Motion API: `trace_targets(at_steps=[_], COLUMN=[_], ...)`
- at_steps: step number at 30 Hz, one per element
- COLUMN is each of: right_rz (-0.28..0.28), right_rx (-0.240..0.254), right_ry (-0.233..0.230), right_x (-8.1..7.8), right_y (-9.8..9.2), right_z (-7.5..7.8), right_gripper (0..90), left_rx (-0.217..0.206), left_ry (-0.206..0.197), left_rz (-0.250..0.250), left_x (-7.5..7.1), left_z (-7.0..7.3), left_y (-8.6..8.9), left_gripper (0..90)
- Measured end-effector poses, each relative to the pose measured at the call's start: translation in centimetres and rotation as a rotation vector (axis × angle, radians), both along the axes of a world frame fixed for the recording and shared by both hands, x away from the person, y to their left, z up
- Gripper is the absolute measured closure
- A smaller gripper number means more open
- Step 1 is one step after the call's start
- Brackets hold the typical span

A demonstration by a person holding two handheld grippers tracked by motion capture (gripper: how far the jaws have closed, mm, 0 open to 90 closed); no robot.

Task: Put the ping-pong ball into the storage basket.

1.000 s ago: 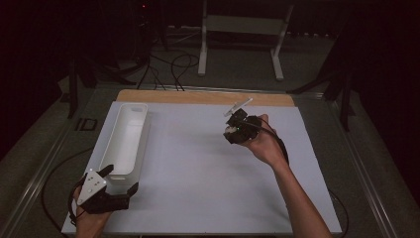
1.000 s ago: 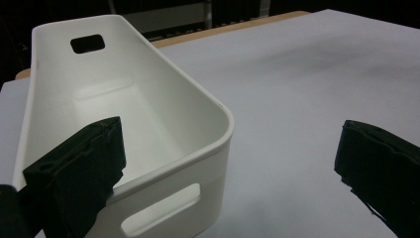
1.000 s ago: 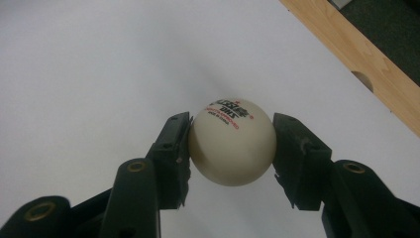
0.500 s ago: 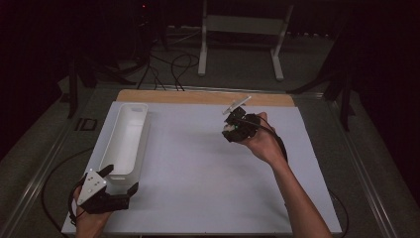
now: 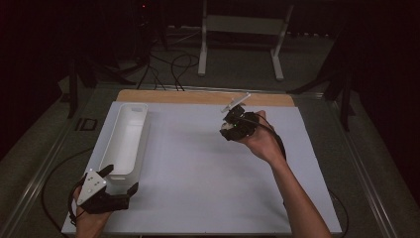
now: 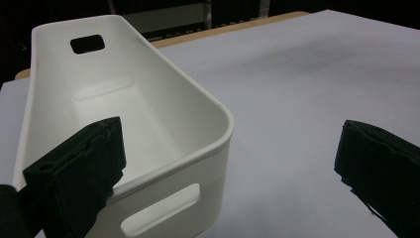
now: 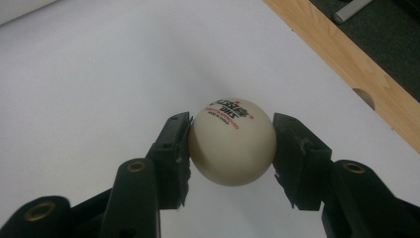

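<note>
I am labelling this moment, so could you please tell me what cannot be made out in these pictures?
- Ball, right gripper view: the small red and black print is too small to read.
- Right gripper, high view: the ball it clamps is hidden by its body and the hand.
- White bin, left gripper view: near end cut off by the bottom edge and one jaw.

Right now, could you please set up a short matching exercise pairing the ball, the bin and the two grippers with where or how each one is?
Things:
1. ball
2. bin
3. left gripper
4. right gripper

States:
A. jaws open at the bin's near end
B. long, white, empty, at the table's left
C. clamped between two black jaws
D. shut on the ball, above the white sheet

Pairs: 1-C, 2-B, 3-A, 4-D
</note>
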State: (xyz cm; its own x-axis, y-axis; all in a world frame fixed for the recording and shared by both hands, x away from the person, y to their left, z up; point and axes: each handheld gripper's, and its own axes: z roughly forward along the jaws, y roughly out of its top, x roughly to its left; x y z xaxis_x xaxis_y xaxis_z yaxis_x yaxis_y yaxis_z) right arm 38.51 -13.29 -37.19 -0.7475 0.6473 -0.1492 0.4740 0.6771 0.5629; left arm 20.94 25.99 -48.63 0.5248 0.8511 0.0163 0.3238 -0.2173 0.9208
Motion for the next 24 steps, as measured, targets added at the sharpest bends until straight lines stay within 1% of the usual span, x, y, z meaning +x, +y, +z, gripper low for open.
trace_targets(at_steps=[5,10,24], right_rz=[0.004,0.013,0.029], right_rx=[0.001,0.002,0.008], right_ry=[-0.004,-0.007,-0.020], right_x=[0.0,0.0,-0.1], right_y=[0.3,0.7,1.8], right_z=[0.0,0.2,0.8], right_gripper=[50.5,50.6,50.5], left_rx=[0.001,-0.008,-0.007], left_ry=[-0.002,-0.012,-0.011], left_rz=[0.004,0.013,0.013], left_x=[0.0,-0.1,-0.1], left_z=[0.1,0.1,0.2], left_y=[0.1,0.2,0.2], left_gripper=[0.0,0.0,0.2])
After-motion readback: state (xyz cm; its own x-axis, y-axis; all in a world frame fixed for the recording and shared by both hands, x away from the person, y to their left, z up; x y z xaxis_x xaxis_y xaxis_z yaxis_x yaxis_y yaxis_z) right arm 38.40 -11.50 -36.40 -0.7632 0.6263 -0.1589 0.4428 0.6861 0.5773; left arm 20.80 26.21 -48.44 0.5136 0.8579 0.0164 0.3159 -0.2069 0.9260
